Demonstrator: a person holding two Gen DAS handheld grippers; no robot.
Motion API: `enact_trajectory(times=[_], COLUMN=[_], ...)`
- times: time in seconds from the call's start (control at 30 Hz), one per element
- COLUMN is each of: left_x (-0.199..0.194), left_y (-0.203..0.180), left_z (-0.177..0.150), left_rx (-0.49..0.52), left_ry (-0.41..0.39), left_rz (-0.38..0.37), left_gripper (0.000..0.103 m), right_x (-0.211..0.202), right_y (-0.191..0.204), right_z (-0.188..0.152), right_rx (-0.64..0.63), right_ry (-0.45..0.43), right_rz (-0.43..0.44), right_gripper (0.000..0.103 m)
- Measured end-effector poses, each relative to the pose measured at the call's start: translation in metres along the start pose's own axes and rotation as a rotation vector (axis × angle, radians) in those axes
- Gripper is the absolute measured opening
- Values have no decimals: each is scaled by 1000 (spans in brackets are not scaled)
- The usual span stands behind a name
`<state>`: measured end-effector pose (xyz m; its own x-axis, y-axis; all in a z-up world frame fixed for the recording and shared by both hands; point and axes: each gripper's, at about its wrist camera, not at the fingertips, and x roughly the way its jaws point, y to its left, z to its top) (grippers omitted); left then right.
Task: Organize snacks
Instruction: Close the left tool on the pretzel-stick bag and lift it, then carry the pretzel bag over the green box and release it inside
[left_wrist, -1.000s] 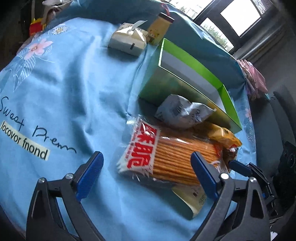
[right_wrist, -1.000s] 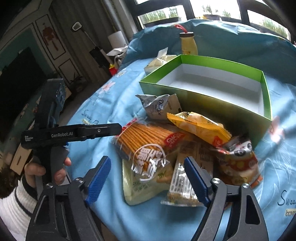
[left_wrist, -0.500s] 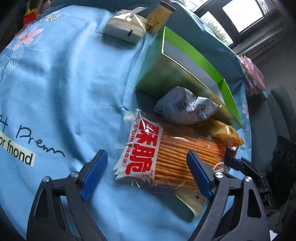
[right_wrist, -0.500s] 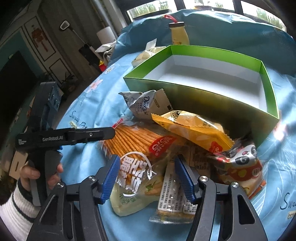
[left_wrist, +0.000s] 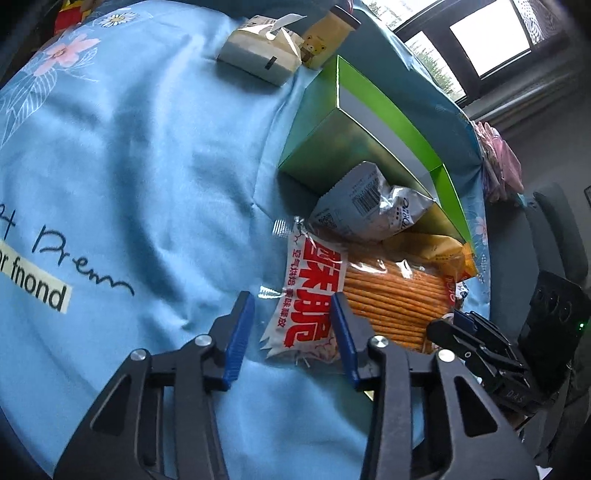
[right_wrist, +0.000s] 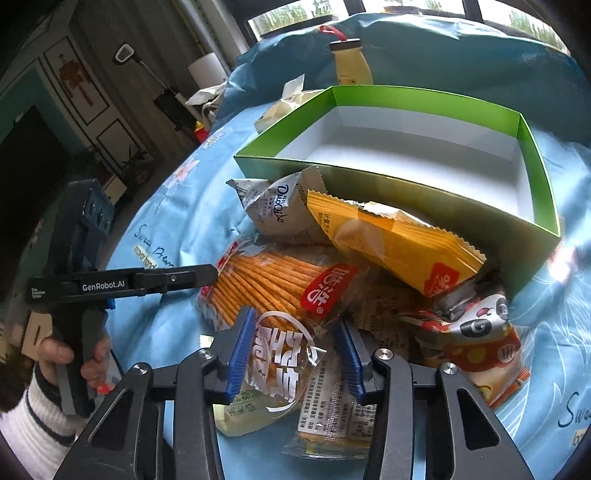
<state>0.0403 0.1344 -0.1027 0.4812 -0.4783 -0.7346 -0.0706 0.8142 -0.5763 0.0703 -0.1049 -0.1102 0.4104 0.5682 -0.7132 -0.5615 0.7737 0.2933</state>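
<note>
Right wrist: bottom packets (right_wrist: 332, 417) half buried

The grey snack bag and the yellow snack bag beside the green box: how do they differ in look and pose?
The grey snack bag is puffy and crumpled, with blue script; the yellow snack bag is longer and flatter, with a red patch at one end. The grey one sits nearer the green box's corner, its top edge against the wall; the yellow one slants over the pile with one end overlapping the grey one. Both are sealed, with zigzag-cut ends, and lie outside the box.
</note>
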Motion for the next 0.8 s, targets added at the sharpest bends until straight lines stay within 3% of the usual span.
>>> enact_trajectory(times=[0.4,0.5,0.8], left_x=[-57,-62,-60], left_y=[-32,-44,-67], left_z=[-11,-6,14], left_rx=[69,105,136], left_ry=[-113,-131,-142], left_rz=[-19,21,-27], left_gripper=[41,41,41], right_x=[-28,-37,-60], right_y=[20,31,23], right_z=[-1,5,22], right_rx=[-27,-51,-48], right_ry=[-43,-82,-159], right_rz=[82,101,104], right_gripper=[39,38,36])
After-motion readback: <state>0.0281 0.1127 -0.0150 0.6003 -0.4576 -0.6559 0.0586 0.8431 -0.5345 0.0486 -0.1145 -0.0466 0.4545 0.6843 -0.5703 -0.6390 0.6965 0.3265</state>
